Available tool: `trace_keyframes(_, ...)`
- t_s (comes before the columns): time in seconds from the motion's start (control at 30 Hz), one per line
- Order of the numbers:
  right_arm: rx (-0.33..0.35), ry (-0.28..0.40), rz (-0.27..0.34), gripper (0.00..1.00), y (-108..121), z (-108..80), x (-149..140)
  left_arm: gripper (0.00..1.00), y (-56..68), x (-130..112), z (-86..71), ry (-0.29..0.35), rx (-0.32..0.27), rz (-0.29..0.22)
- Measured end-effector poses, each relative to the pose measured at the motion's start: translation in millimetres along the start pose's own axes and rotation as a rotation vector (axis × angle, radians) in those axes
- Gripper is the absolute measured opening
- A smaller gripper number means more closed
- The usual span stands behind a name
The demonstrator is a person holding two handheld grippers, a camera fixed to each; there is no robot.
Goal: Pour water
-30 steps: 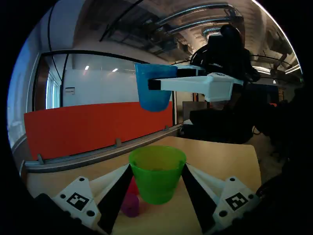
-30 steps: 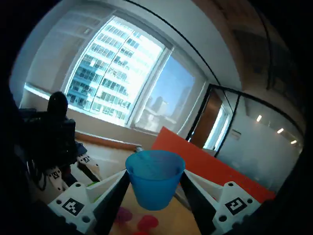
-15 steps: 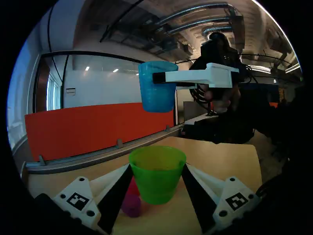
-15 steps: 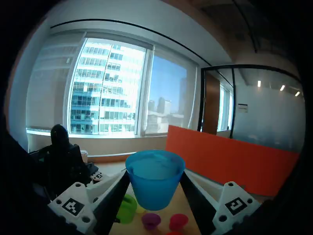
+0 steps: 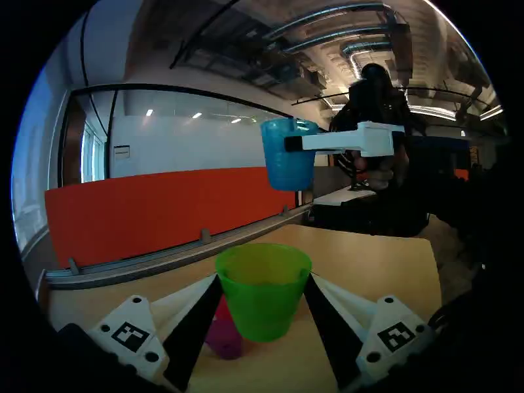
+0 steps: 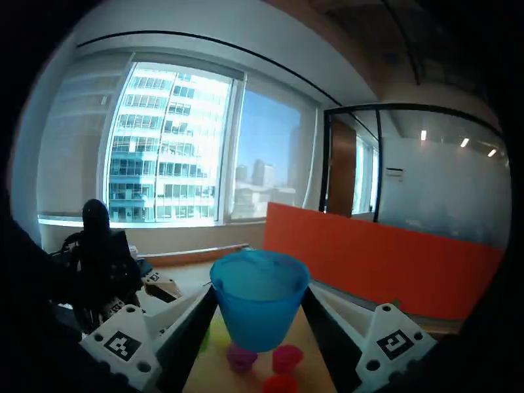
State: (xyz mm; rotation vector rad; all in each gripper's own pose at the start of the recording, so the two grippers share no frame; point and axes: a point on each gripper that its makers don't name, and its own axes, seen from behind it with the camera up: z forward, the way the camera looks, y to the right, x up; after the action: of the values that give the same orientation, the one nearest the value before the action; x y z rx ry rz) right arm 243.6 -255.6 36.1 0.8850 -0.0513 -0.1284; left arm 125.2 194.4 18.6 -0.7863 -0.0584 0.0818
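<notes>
A: Green cup: smooth translucent plastic with a slight sheen. Blue cup: the same kind of plastic.

B: Table: pale wood-look top, smooth and matt. Left gripper: white matt plastic body, black matt fingers.

A: Orange panel: flat and matt, material unclear. Rail beneath it looks like dull grey metal.

B: Ceiling pipes: metal, soft gloss.

Left gripper view, close behind green cup, faces orange partition; right gripper view, close behind blue cup, faces windows; both share partition and table.
</notes>
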Motion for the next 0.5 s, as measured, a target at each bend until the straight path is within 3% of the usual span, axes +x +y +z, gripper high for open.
trace_keyframes(0.5,-0.089,-0.020,-0.015,0.88,36.7,-45.7,-27.4,0.85,-14.3,-7.6,-8.1,-0.025,0.033,0.004)
